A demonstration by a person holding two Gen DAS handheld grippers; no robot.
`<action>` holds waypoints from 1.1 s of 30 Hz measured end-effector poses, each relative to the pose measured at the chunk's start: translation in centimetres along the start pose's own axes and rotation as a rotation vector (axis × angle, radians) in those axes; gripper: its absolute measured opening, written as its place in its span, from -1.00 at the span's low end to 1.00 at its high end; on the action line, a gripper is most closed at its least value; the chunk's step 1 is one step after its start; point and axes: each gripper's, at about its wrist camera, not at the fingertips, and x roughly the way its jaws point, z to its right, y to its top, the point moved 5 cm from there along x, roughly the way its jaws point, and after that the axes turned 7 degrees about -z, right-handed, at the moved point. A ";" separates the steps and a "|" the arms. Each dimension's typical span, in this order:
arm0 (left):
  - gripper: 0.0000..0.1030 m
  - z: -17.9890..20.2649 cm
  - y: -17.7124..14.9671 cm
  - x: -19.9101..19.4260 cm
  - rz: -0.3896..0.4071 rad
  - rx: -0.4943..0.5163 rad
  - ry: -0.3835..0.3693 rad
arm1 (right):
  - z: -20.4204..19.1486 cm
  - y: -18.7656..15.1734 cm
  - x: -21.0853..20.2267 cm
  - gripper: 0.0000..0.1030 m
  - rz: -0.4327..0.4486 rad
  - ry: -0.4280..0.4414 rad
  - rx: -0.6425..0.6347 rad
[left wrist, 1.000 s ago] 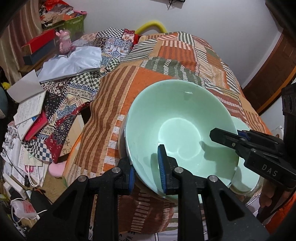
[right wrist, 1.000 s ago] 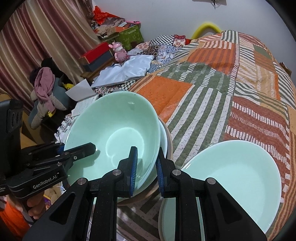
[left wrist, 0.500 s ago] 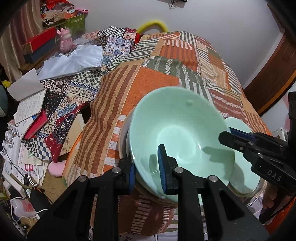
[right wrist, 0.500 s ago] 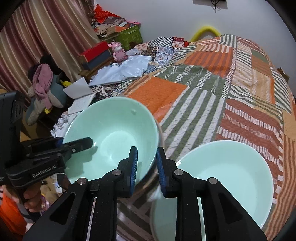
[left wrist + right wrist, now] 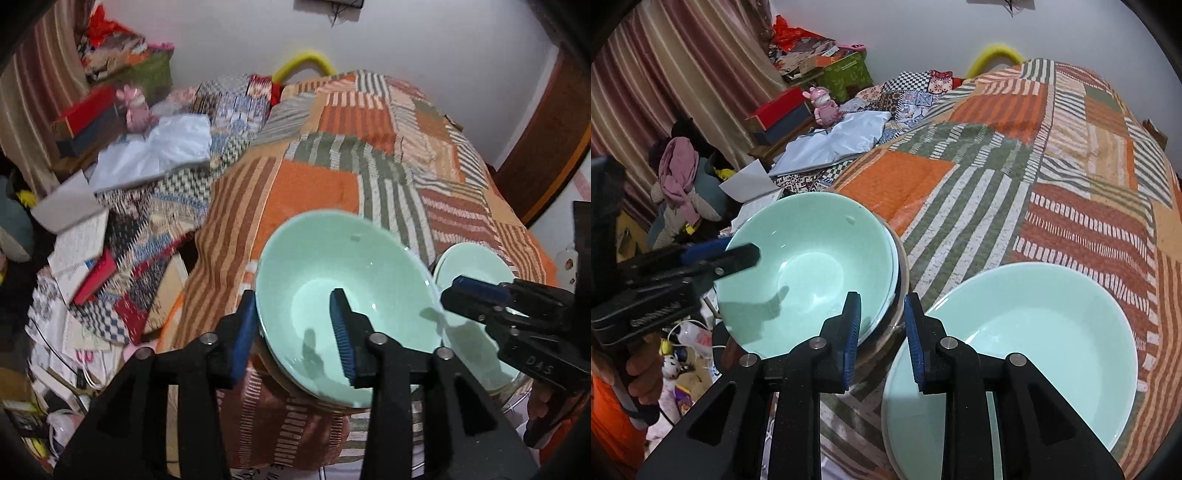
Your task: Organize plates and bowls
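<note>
The left gripper point(image 5: 297, 328) is standing released, its fingers straddling the near rim of the mint-green bowl point(image 5: 343, 291). The bowl is sitting on a stack at the edge of the patchwork-quilted bed point(image 5: 1015, 155). The right gripper point(image 5: 881, 332) is also standing released, poised between that bowl and the mint-green plate point(image 5: 1034, 332) beside it.

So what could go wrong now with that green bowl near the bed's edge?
The pale green ceramic bowl sits on a stack at the corner of the patchwork quilt, a soft base. The left claw, open, straddles its rim; a nudge while pulling out might tip it. The right claw is close enough to bump the stack.
</note>
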 end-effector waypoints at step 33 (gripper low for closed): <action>-0.08 -1.7 -3.8 5.8 -0.149 -0.125 -0.121 | -1.0 -0.2 4.2 -0.26 -0.084 0.050 0.042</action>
